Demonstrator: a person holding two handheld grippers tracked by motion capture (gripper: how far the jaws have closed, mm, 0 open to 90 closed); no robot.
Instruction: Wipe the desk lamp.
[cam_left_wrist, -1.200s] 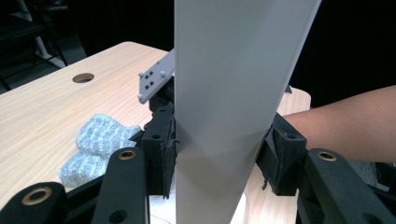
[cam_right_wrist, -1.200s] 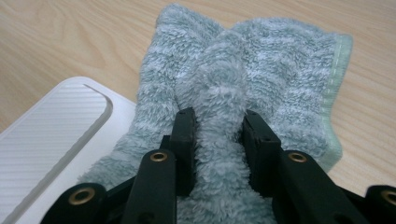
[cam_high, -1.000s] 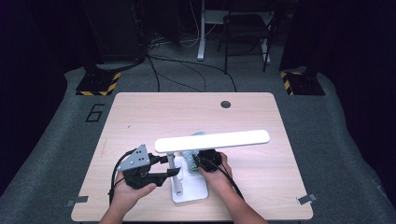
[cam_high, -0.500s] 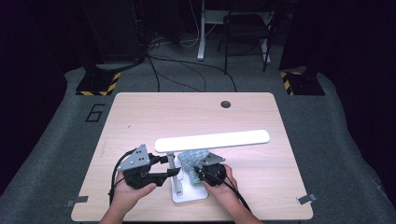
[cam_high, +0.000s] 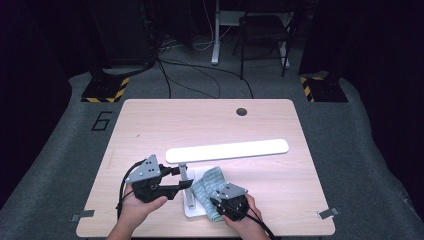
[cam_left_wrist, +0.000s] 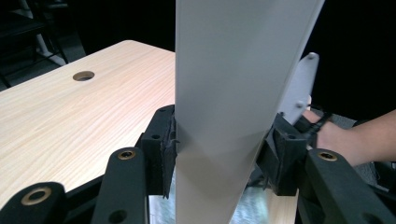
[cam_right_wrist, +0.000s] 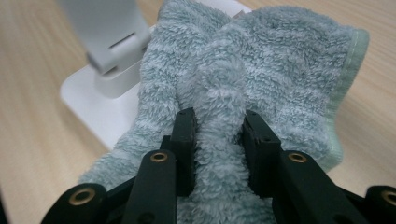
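Our left tongs (cam_high: 184, 181) clamp the upright stem of a white desk lamp (cam_high: 227, 150), while our right tongs (cam_right_wrist: 218, 128) pinch a bunched fold of a grey-green towel (cam_high: 210, 185). From largest to smallest: the pale wood tabletop (cam_high: 200, 125) carries everything; the lamp's long head stretches level above its near half; the towel lies draped over the lamp's flat white base (cam_high: 192, 207), near the front edge.
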